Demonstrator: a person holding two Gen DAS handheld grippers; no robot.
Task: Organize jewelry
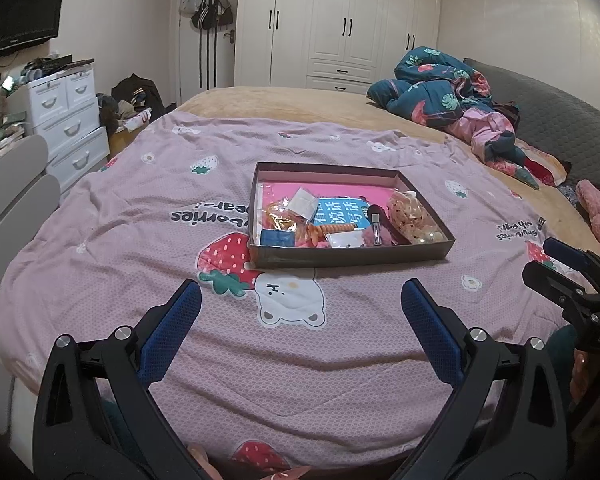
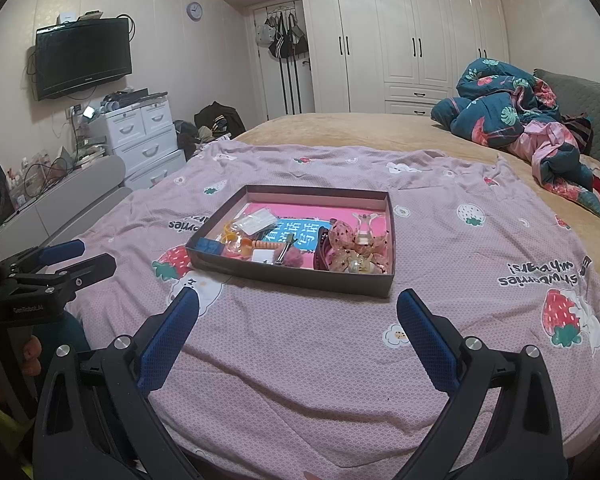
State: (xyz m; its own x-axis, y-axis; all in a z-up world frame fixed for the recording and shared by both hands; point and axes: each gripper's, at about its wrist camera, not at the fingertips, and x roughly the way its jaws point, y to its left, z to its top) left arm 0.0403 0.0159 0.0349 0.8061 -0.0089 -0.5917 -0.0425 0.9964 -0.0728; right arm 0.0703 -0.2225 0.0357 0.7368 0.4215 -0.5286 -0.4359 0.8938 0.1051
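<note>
The shallow brown box [image 1: 352,254] sits on the pink strawberry-print quilt [image 1: 140,220], near the middle of the bed and ahead of both of your grippers. Its floor is pink, with a blue printed card [image 1: 340,210] lying flat at the centre. Along the box's near wall, from its left corner, you have a small blue case [image 1: 277,237], an orange spiral hair tie [image 1: 330,229], a white card [image 1: 346,239] and a dark hair clip [image 1: 376,226] resting on a pink fluffy piece. A clear bag holding yellow-orange items [image 1: 280,216] lies against the left wall, with a small white packet [image 1: 303,202] just beside it. A spotted fabric bow [image 2: 354,240] fills the right side, reaching the near right corner; a clear packet [image 2: 365,227] lies on top of it.

Your left gripper [image 1: 300,302] hovers over the quilt short of the box's near wall, fingers [image 1: 180,320] spread wide and holding nothing. Your right gripper [image 2: 298,312] hovers likewise, fingers [image 2: 424,336] spread wide and holding nothing. Each gripper is visible at the edge of the other's view, apart from the box.

A folded floral duvet [image 2: 512,112] lies at the far right corner of the bed. White wardrobes [image 2: 400,32], a white drawer unit [image 2: 140,136] and a wall-mounted television [image 2: 82,56] stand beyond.
</note>
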